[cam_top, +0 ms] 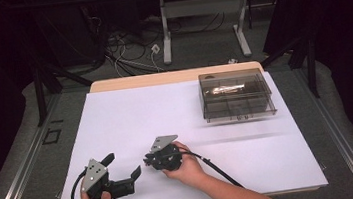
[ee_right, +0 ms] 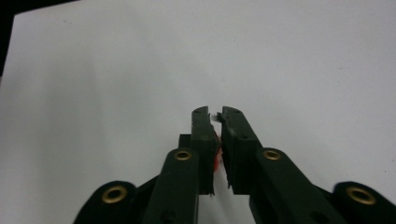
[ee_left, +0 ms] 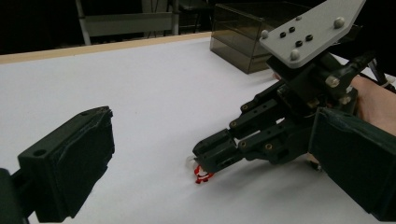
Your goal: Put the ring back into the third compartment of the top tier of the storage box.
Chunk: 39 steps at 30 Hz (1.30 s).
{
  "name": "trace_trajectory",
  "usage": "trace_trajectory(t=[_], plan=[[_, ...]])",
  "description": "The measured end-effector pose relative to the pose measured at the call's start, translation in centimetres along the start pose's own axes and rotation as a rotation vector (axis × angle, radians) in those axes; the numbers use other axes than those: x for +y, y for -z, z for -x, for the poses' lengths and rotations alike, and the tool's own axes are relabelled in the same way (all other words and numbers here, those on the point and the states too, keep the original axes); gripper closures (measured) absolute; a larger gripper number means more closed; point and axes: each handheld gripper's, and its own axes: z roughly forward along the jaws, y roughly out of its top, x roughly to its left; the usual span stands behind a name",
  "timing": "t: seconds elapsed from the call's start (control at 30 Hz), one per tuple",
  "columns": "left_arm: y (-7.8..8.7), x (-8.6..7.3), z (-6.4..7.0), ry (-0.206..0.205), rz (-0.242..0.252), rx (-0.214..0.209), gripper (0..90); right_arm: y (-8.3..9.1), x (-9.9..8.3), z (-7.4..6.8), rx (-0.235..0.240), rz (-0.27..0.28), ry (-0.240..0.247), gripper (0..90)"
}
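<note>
White table [cam_top: 116, 116], right claw [ee_left: 201, 164] pinched on small red-and-clear item [ee_left: 201, 175], left claw [cam_top: 122, 170] spread wide, empty

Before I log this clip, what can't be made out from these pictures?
- The small red and clear item pinched in the right tongs: too small to identify in the left gripper view; the jaws cover most of it in the right gripper view.
- Contents of the smoky plastic box: glare and tint hide them in the high view.
</note>
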Motion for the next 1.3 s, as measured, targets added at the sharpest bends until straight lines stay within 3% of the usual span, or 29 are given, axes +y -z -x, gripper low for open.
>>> trace_trajectory(t=[0.07,0.53,0.9,1.2,1.3], plan=[[0.0,0.0,0.0,0.000,0.000,0.000,0.4,0.2,0.1,-0.1,-0.004,-0.018,-0.023,84.9],[0.0,0.0,0.0,-0.001,0.000,0.000,0.4,0.2,0.1,-0.1,-0.009,-0.012,-0.013,85.4],[0.0,0.0,-0.1,-0.009,-0.001,0.002,0.4,0.7,0.5,-0.2,-0.013,-0.003,-0.045,85.3],[-0.1,0.0,0.0,-0.003,0.000,0.001,0.4,1.5,0.9,-0.2,-0.011,0.027,-0.074,85.3],[-0.1,0.0,0.0,-0.004,-0.005,-0.002,0.4,1.8,1.0,0.0,-0.010,0.042,-0.052,85.3]])
